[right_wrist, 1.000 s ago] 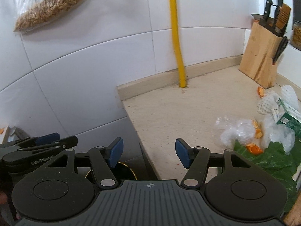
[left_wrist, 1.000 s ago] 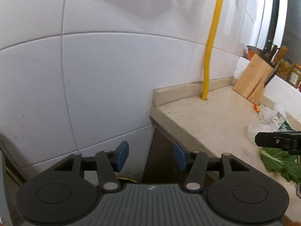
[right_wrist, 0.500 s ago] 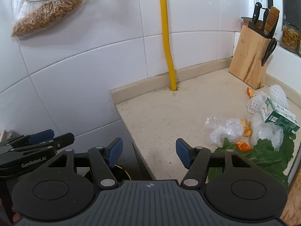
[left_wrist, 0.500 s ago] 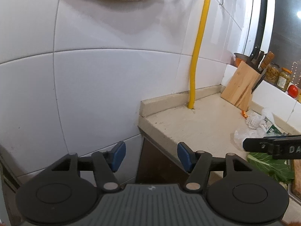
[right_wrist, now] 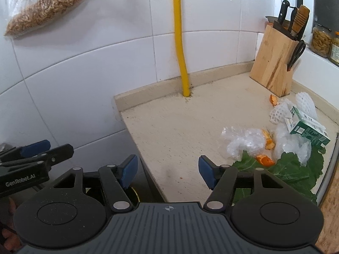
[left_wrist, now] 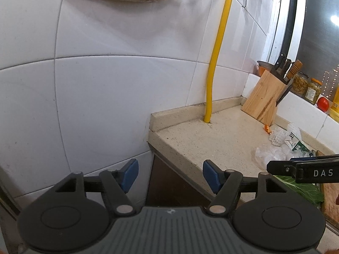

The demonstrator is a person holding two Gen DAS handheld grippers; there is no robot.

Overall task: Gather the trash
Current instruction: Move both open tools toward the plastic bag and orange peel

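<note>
Trash lies on the beige counter (right_wrist: 180,127): a crumpled clear plastic bag (right_wrist: 243,141), orange peel (right_wrist: 264,159), a green and white carton (right_wrist: 307,127), a white foam fruit net (right_wrist: 281,111) and a big green leaf (right_wrist: 292,169). My right gripper (right_wrist: 167,172) hovers open over the counter's front left corner, left of the pile, with nothing between its blue pads. My left gripper (left_wrist: 170,175) hangs off the counter's left end, facing the tiled wall. Its jaws are opening and nothing is between them. The plastic bag (left_wrist: 269,152) and carton (left_wrist: 298,145) lie far to its right.
A wooden knife block (right_wrist: 275,63) stands at the counter's back right, with jars (right_wrist: 321,40) on a ledge behind it. A yellow pipe (right_wrist: 180,53) rises from the back edge. A bag of dried food (right_wrist: 42,14) hangs on the wall. A dark round container (right_wrist: 135,192) shows below the counter edge.
The left wrist view has tilted upward, bringing the hanging bag and more of the wall into sight. The left jaws stand wider apart. The right view has hardly shifted.
</note>
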